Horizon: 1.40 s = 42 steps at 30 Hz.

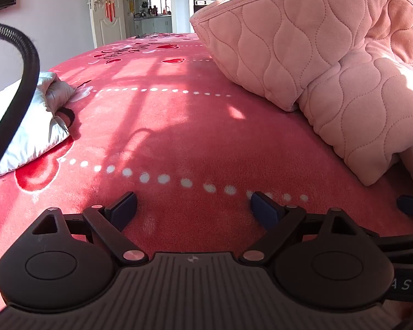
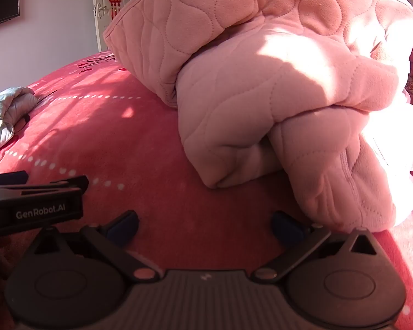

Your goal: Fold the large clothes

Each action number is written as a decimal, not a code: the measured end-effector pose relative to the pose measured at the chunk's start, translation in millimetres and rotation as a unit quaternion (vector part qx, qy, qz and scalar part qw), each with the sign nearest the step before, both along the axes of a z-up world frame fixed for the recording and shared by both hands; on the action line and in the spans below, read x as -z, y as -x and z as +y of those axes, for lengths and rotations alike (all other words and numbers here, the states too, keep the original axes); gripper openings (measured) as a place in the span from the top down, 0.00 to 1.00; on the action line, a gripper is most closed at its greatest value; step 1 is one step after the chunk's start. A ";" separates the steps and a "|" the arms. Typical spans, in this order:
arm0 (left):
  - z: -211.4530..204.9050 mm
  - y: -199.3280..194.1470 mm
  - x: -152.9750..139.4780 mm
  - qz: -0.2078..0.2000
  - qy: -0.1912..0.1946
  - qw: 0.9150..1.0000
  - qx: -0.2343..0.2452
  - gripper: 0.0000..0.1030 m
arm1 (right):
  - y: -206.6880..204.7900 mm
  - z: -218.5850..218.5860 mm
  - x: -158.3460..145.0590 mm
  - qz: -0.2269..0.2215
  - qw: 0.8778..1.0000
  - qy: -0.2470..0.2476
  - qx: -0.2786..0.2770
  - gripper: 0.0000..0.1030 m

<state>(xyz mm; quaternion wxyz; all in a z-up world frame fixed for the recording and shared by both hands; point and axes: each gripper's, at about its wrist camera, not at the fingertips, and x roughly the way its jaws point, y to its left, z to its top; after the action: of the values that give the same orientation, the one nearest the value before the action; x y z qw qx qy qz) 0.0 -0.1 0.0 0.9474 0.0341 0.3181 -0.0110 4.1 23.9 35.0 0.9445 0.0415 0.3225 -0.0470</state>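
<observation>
Both claws, left claw (image 1: 194,206) and right claw (image 2: 203,225), gape empty over the red bed (image 1: 165,126); just ahead slumps a pink quilted garment (image 2: 261,96), likely soft, bulky and floppy, best gripped along its stitched hem.

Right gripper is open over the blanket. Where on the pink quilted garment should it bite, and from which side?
Take the pink quilted garment at its near bottom fold, just ahead of the right gripper. Come in low and straight forward: that thick rolled edge overhangs the red blanket, so the open jaws can likely straddle it.

red bed (image 1: 179,126), pink quilted garment (image 1: 330,63), white jacket (image 1: 27,126)
</observation>
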 end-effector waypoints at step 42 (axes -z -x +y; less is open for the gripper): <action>-4.9 177.9 -207.8 -0.102 0.008 0.994 0.042 0.00 | 142.9 -30.3 -176.3 -0.094 0.994 0.023 0.045 0.02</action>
<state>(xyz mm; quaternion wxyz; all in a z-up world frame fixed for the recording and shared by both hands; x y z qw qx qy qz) -177.9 -4.9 207.8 0.9739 0.0408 0.2176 -0.0495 -138.8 -6.4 211.3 0.9682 0.0385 0.2292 -0.0926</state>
